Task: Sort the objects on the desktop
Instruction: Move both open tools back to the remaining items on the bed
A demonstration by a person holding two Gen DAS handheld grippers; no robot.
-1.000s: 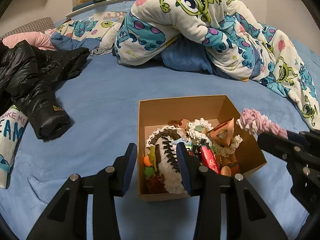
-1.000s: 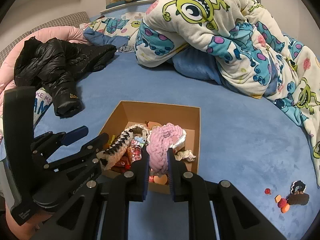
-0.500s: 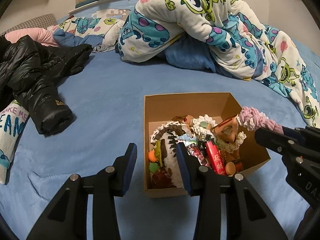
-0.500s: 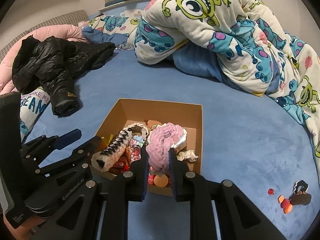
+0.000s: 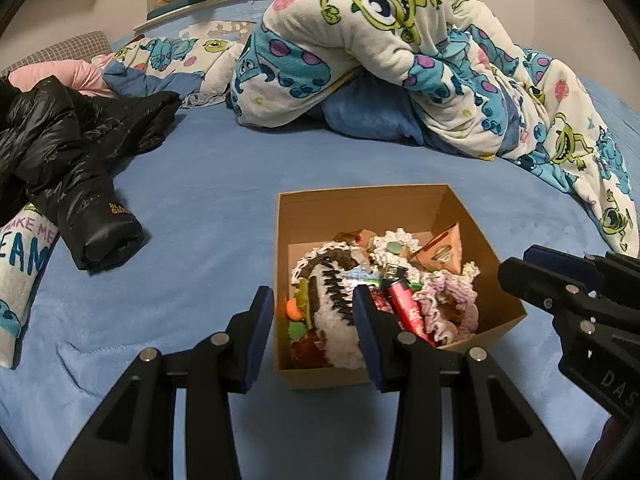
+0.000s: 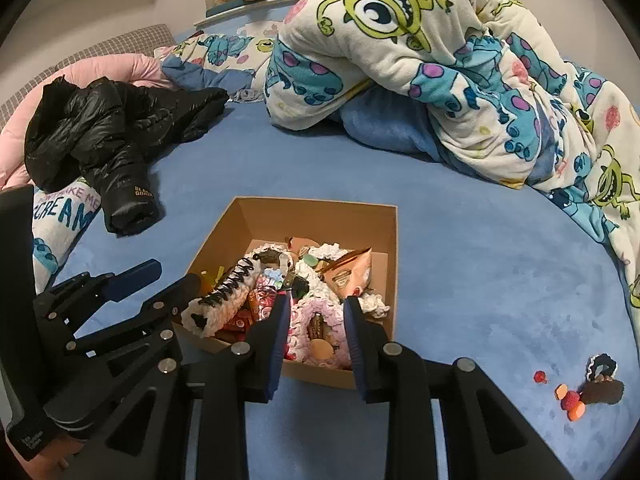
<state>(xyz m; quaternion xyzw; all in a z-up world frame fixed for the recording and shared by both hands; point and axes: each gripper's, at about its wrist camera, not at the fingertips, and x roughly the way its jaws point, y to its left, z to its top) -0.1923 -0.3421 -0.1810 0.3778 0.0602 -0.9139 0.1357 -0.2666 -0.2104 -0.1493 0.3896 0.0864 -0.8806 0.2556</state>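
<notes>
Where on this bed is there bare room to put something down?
Bare blue sheet lies between the cardboard box and the monster blanket, and between the box and the black jacket. The box itself is packed full, and small trinkets crowd the near right corner.

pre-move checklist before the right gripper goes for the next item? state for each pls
1. Pink crocheted piece released into the cardboard box: ok, it lies among the contents; the right gripper is above it, jaws opening, pads off it.
2. Right gripper carrying nothing: ok.
3. Left gripper empty: ok, jaws apart above the box's near-left corner, pads touching nothing.
4. Items left to sort: not ok, small pieces lie on the blue bedspread right of the box.
5. Path from box to those pieces: ok, only bedspread between.
6. Room in box: cannot tell, already heaped.
</notes>
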